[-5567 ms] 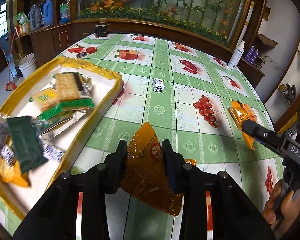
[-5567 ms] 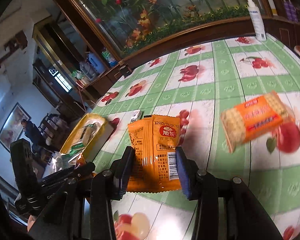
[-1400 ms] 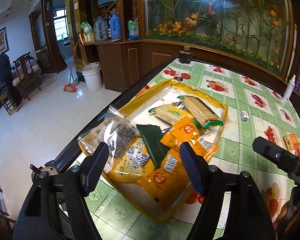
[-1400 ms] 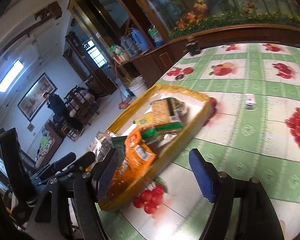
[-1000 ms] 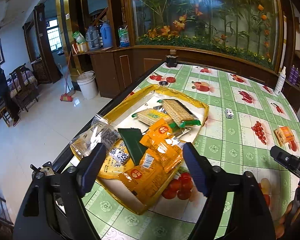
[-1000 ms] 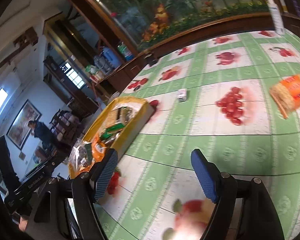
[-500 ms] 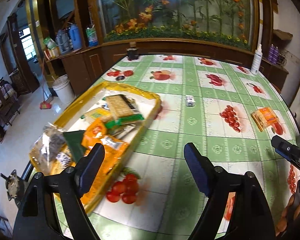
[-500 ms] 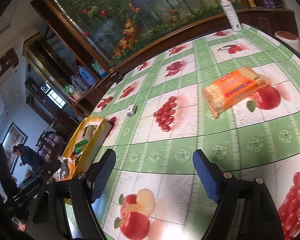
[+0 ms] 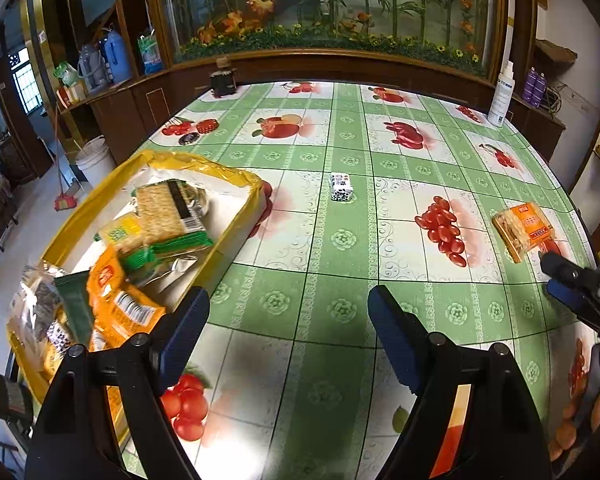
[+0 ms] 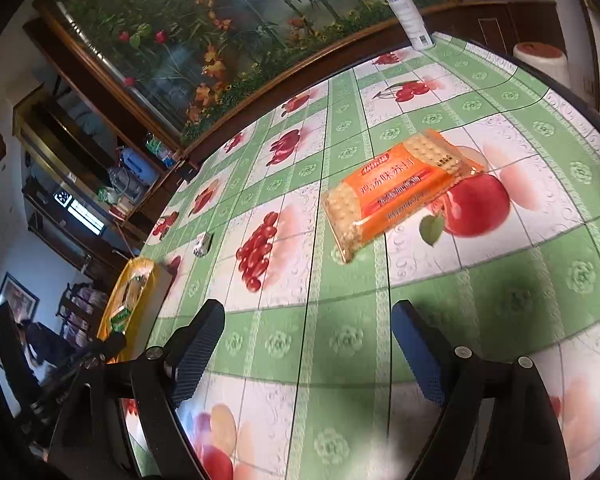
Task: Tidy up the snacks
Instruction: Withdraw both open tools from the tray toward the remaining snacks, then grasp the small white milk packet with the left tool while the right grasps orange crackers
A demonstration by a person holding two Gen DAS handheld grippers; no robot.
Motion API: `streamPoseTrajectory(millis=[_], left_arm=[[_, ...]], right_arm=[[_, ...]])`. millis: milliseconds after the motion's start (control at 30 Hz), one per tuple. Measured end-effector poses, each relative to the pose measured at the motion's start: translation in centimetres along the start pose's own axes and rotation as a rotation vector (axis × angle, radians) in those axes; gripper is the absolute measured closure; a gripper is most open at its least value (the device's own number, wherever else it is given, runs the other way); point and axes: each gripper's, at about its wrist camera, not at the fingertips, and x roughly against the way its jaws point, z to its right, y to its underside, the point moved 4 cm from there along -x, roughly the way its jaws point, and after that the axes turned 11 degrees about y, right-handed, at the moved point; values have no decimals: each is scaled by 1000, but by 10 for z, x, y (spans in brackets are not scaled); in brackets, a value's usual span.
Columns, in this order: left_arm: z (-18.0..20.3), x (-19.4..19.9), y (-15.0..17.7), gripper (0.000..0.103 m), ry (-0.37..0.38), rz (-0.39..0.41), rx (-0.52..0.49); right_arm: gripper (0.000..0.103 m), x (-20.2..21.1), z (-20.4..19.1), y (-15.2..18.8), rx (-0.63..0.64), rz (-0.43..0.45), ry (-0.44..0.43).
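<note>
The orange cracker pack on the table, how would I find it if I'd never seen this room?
Start at the big round table with the green checks and fruit pictures. The yellow tray full of snacks sits at one side; look to the opposite side. The orange cracker pack lies flat and alone there, beside a printed red apple, much bigger than the small black-and-white packet mid-table.

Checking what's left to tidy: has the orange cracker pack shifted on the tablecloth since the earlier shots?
No. The orange cracker pack still lies beside the printed apple.
</note>
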Motion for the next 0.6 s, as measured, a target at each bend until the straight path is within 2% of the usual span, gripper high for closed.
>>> streamPoseTrajectory(millis=[133,333,400,600], left_arm=[[1,-18,-11,21,13,-28,4],[2,-58,-36,21,58,-80,45],[2,-73,-47,21,73,-88,65],[10,-116,-68,21,58,-120,67]], right_arm=[[15,-24,6,-22,-55,-39,68],[15,-44,8,-51,-94,-9,169],[12,-51,6,-59,-82,2,221],[10,-73,-6,-73,26,28,382]])
